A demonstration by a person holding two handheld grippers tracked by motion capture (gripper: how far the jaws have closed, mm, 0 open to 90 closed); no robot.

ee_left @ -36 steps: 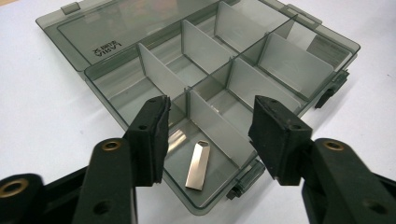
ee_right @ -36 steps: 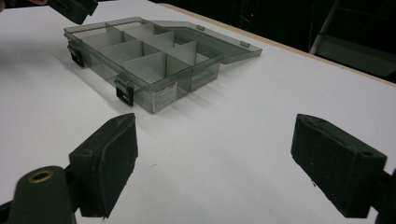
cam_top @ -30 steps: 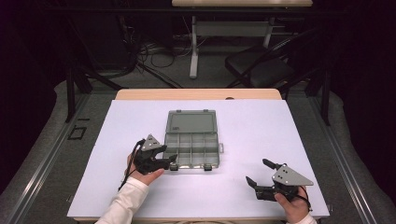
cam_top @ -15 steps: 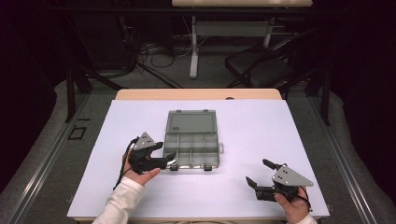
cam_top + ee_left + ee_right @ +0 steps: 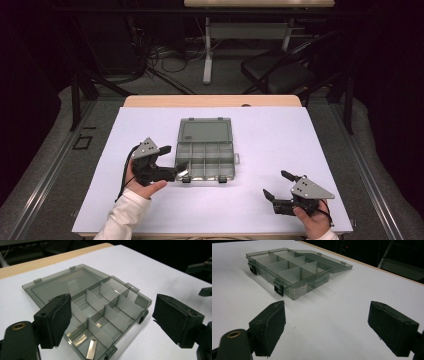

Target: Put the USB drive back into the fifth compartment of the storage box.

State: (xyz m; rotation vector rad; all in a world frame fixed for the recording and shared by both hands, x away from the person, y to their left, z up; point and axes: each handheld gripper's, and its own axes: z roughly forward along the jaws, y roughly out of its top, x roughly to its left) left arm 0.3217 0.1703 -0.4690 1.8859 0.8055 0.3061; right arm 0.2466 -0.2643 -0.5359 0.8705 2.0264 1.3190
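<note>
So a smoky-grey plastic organizer box (image 5: pixel 206 154) is laid out near the middle of the white table sheet (image 5: pixel 280 130), with its lid (image 5: pixel 205 131) flipped fully open and lying flat on the far side. The tray part is split into small compartments by dividers, and two dark latches are seen on its near edge. In the left gripper view, a small shiny metal piece (image 5: pixel 91 349) is spotted lying in the near corner compartment; what exactly it is can't be made out.

The left gripper (image 5: pixel 175 161) is held just over the tray's near-left corner, and its jaws have just been opening. They're spread wide now, with nothing pinched between the pads; the box is simply framed in the gap, below and beyond them.

The right gripper (image 5: pixel 278 184) is parked low at the near right of the sheet, well apart from the box, pointed roughly toward it. Its jaws are also stood wide, with only bare sheet seen between them.

A wooden table edge (image 5: pixel 210 101) is visible past the far end of the sheet.
</note>
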